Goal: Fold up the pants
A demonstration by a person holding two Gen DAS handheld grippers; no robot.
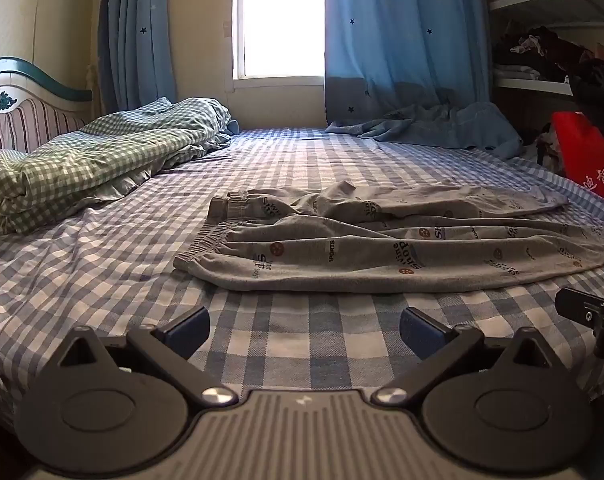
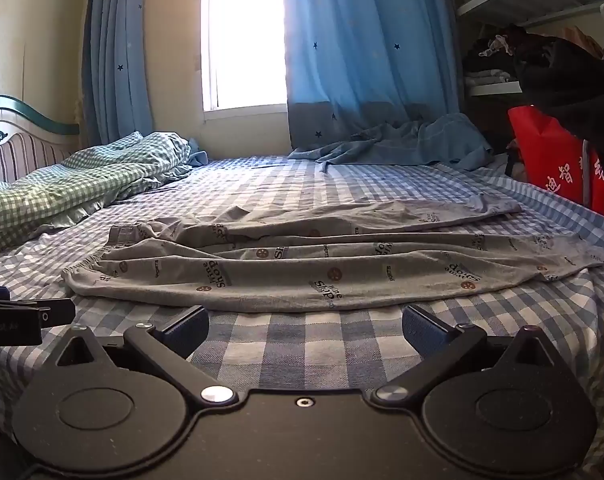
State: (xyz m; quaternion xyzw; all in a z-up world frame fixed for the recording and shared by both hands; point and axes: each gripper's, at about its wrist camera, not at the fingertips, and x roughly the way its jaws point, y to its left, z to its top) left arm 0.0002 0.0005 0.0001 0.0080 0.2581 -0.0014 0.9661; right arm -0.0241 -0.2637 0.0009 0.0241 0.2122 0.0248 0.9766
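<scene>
Grey printed pants (image 1: 382, 248) lie spread across the blue checked bed sheet (image 1: 302, 344), waistband to the left, legs running right. The right wrist view shows the same pants (image 2: 322, 264) a little closer. My left gripper (image 1: 305, 330) hovers over the sheet short of the pants' near edge, open, nothing between its fingers. My right gripper (image 2: 305, 328) is open too, just before the near edge of the pants, with only sheet between its fingers. Each gripper shows at the other view's side edge.
A bunched green checked duvet (image 1: 93, 160) lies at the left by the striped headboard (image 1: 25, 116). Blue curtains (image 1: 402, 60) and crumpled blue cloth (image 1: 434, 128) are at the far end. A red bag (image 2: 558, 168) and cluttered shelves (image 2: 514, 68) stand at the right.
</scene>
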